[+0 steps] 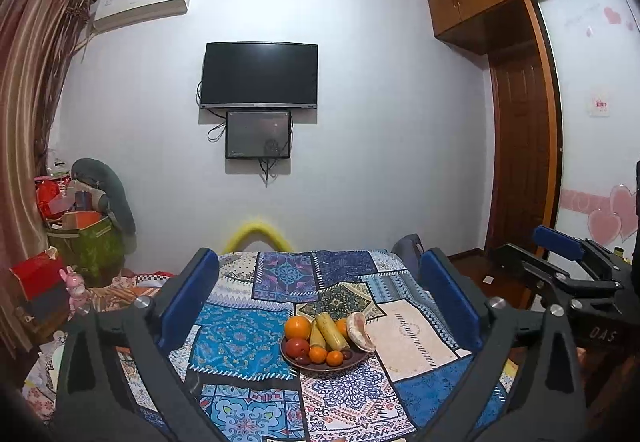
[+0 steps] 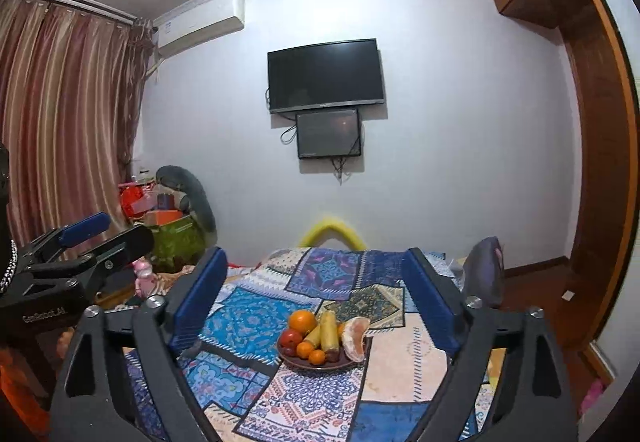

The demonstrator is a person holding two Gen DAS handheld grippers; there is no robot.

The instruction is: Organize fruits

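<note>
Left wrist view: both tongs, left tongs and right tongs, hang spread and empty, well short of the heaped plate mid-desk, so if you nudge the rim-perched pomelo wedge it may topple onto the patchwork cloth.

Dim, even indoor light — soft shadows, slight blur, heavy fisheye bending and dark vignetted corners.
</note>
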